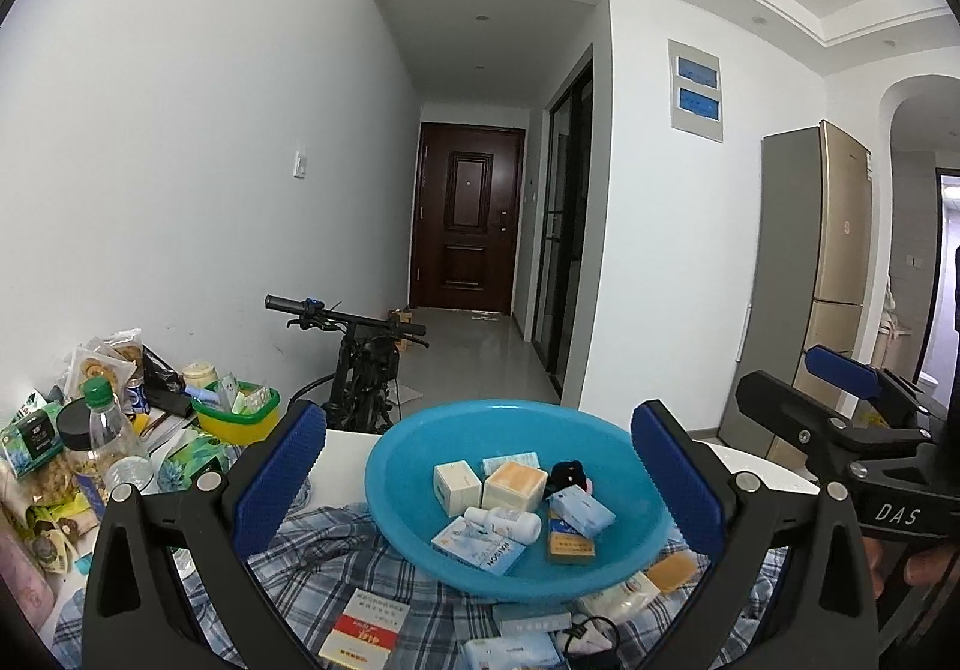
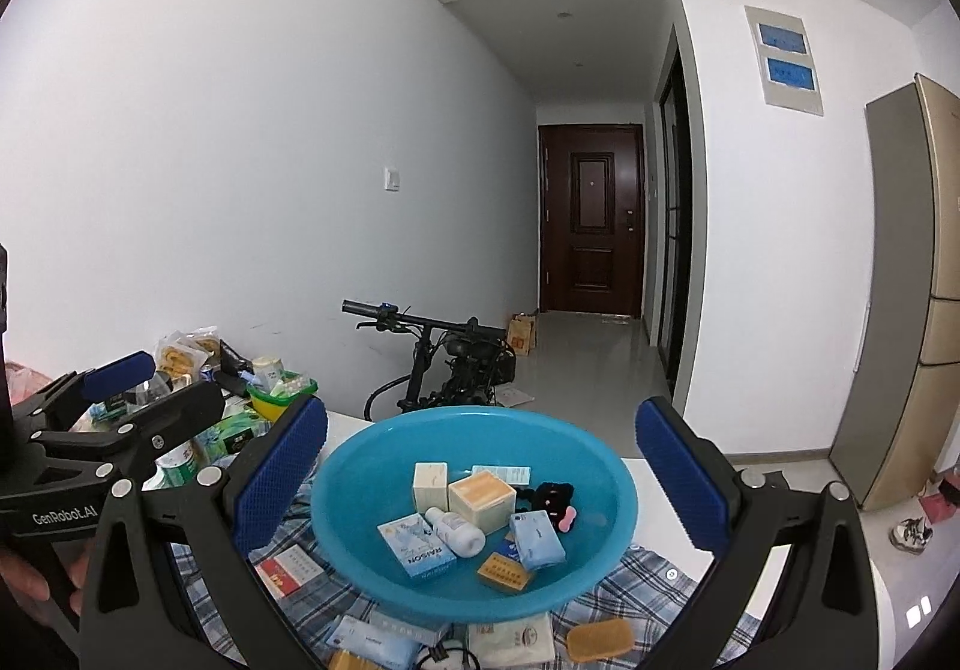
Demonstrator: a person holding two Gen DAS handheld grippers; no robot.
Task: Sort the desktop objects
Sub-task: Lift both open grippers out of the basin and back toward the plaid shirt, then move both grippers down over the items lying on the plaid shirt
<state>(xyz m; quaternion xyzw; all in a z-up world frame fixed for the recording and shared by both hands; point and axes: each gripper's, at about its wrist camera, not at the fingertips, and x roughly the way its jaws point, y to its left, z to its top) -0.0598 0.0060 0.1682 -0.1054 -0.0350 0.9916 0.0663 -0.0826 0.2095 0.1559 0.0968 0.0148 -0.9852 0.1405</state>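
Observation:
A blue plastic basin (image 1: 420, 448) (image 2: 372, 466) sits on a plaid cloth (image 1: 336, 550) on the white table. It holds several small items: cream boxes, a white bottle (image 2: 459, 532), a blue box (image 2: 417, 547), a light blue packet (image 1: 581, 511) and a black hair tie. In front of it on the cloth lie a red-and-white box (image 1: 366, 625) (image 2: 288, 571), an orange bar (image 1: 672, 571) (image 2: 600, 637) and white packets. My left gripper (image 1: 477, 469) (image 2: 162, 385) and right gripper (image 2: 480, 466) (image 1: 804, 385) hover side by side before the basin. Both are open and hold nothing.
Snack bags, a water bottle (image 1: 108, 430) and a yellow-green tub (image 1: 240, 418) crowd the table's left side against the wall. A folded bike (image 1: 360, 364) stands behind the table. A fridge (image 1: 798, 280) is at the right, and a hallway leads to a dark door.

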